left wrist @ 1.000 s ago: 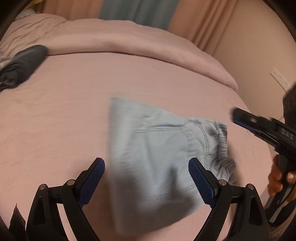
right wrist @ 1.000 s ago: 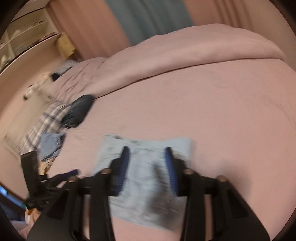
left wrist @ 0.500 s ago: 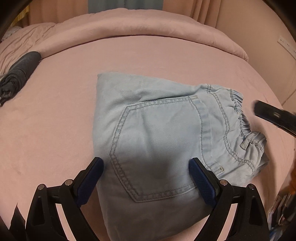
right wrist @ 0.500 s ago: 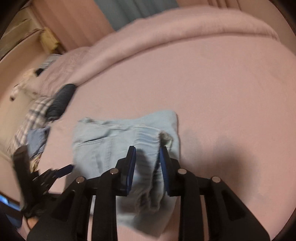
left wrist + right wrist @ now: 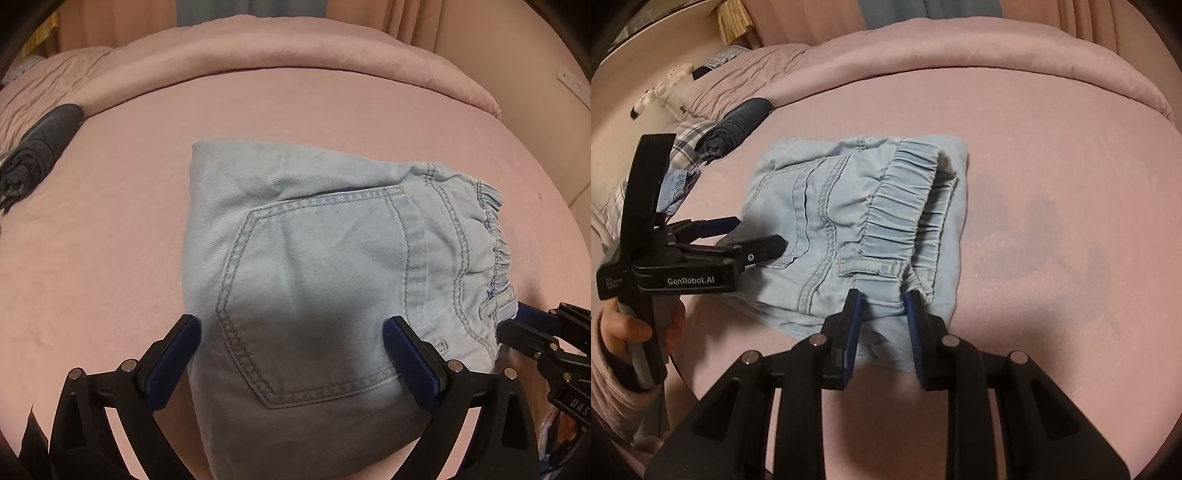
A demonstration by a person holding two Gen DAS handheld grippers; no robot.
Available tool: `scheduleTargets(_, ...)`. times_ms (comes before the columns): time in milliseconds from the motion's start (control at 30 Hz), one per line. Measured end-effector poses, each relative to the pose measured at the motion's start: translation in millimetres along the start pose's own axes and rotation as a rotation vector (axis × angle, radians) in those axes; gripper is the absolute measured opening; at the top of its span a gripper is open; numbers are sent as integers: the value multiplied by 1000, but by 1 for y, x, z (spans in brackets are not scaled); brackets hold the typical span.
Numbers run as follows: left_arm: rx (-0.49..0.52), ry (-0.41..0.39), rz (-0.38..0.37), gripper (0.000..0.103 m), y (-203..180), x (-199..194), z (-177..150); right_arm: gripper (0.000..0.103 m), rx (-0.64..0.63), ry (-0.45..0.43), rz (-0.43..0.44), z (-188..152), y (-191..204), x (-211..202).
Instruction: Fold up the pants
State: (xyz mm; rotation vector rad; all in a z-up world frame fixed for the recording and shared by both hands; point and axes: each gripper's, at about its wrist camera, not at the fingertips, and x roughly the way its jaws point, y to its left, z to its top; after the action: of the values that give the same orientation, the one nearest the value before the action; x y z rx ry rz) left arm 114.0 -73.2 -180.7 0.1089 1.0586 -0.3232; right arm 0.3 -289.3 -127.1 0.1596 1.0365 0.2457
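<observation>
The light denim pants (image 5: pixel 325 280) lie folded compact on the bed (image 5: pixel 110 221), nearly done; left gripper (image 5: pixel 291 339) jaws wide apart, right gripper (image 5: pixel 882 306) jaws narrowed, closing around the waistband edge at six o'clock.

**Folded pants mid-bed, a gripper at each near side**

The pants (image 5: pixel 332 280) lie folded on the bed (image 5: pixel 110 258), roughly at its middle, waistband (image 5: pixel 905 206) toward the right gripper (image 5: pixel 882 306), pocket toward the left gripper (image 5: pixel 291 332). Behind them a rolled duvet (image 5: pixel 295 55) runs across the bed. A rolled dark garment (image 5: pixel 40 144) rests well apart at the far left, beside a plaid cloth (image 5: pixel 683 140) at the bed's left edge
</observation>
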Motion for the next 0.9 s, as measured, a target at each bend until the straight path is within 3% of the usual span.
scheduleTargets(333,-30,10,-3,102,6,1,3,26,35,-21,-55,1,20,-4)
scheduleTargets(467,-81,-45,-66,102,8,-20,13,27,31,-51,-97,-5,26,-9)
scheduleTargets(600,-81,-77,-54,102,2,-26,30,31,27,-88,-143,-6,34,-23)
scheduleTargets(667,-85,-83,-57,102,-3,-23,37,33,-2,-150,-160,-3,41,-39)
scheduleTargets(767,-68,-61,-27,102,-12,-10,46,36,-33,-240,-118,5,49,-59)
scheduleTargets(900,-108,-1,-62,102,-4,13,59,37,-18,-230,-31,12,49,-46)
